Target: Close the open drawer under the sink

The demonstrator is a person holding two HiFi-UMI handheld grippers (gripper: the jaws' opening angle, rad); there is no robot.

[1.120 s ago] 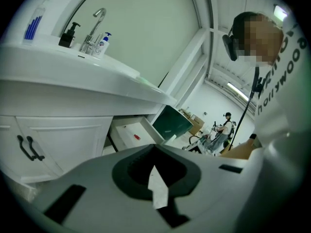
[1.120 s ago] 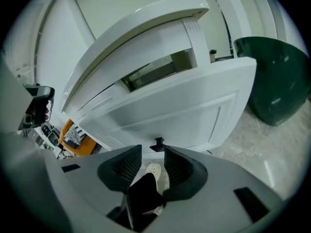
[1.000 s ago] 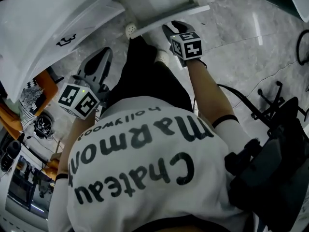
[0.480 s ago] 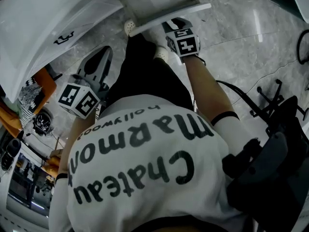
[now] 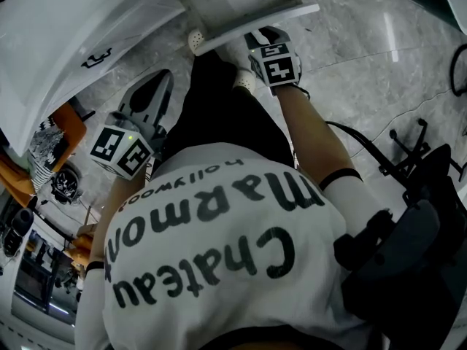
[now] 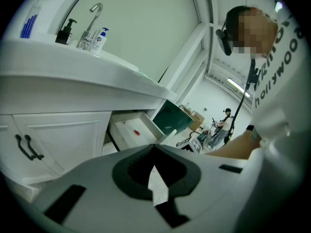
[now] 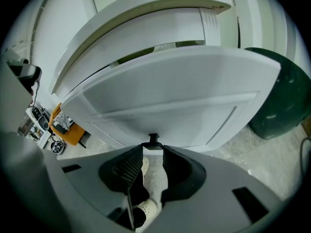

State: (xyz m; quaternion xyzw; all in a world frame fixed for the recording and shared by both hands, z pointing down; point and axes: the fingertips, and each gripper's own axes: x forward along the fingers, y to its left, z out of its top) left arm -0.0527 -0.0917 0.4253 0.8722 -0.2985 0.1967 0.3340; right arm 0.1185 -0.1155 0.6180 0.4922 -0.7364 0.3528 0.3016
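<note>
The open white drawer [image 5: 248,9] juts out from under the sink counter, with a small red thing [image 6: 136,131] lying inside. Its front panel [image 7: 170,101] fills the right gripper view and carries a small black handle [image 7: 153,141]. My right gripper [image 7: 153,154] points down at that handle. Its jaws have just been closing and still stand apart, with the handle at the fingertips [image 7: 136,155]. In the head view the right gripper [image 5: 259,39] sits right under the drawer's front edge. My left gripper [image 5: 155,82] hangs to the left, away from the drawer, shut on nothing.
A faucet [image 6: 92,21] and soap bottles [image 6: 65,32] stand on the counter above cabinet doors [image 6: 53,135]. A dark green bin [image 7: 274,96] stands right of the drawer. An orange stool [image 5: 51,141] is at the left, a black chair base [image 5: 416,159] at the right.
The right gripper has rolled slightly at the drawer front. The left gripper and the drawer stand as before.
</note>
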